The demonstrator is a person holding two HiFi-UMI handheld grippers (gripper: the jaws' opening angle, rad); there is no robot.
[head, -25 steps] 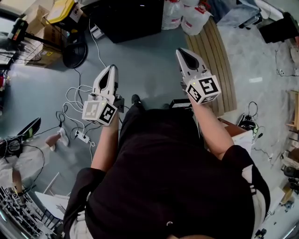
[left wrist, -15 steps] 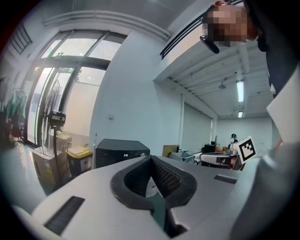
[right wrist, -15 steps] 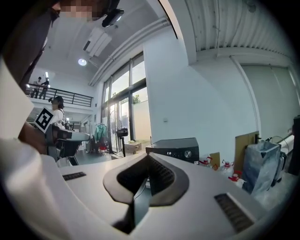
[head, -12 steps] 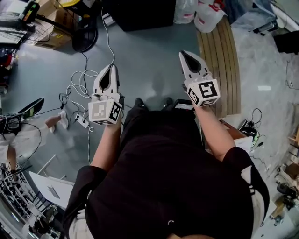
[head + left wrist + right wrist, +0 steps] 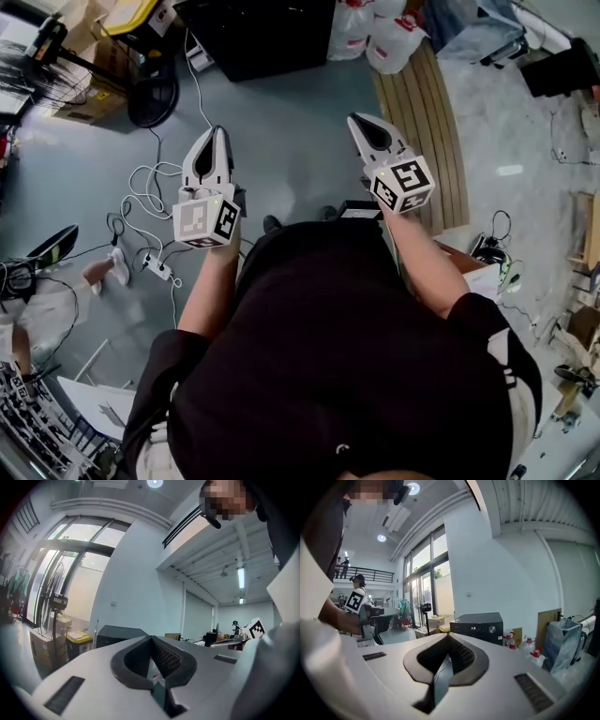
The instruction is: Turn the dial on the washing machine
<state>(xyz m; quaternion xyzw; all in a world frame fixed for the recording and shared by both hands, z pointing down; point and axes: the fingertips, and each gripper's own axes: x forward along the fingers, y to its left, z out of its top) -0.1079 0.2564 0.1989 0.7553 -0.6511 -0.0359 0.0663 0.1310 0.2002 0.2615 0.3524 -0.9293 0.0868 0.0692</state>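
Black and boxy, the washer stands on the floor by the white wall, wider than tall, its front turned towards the right gripper. A round silver dial sits on the right of its top strip, facing outward, with a small lit display left of it; the digits are too small to read. In the head view the washer lies at the top edge, well apart from both grippers, with bare grey floor between.

Both grippers are pressed together and hold nothing. The left gripper and right one point ahead at the washer, each with a cube of black-and-white square markers at the back.

White jugs with red caps stand just right of the washer, their labels unreadable. A wooden slat panel lies along the right. Loose cables and a fan crowd the left side.
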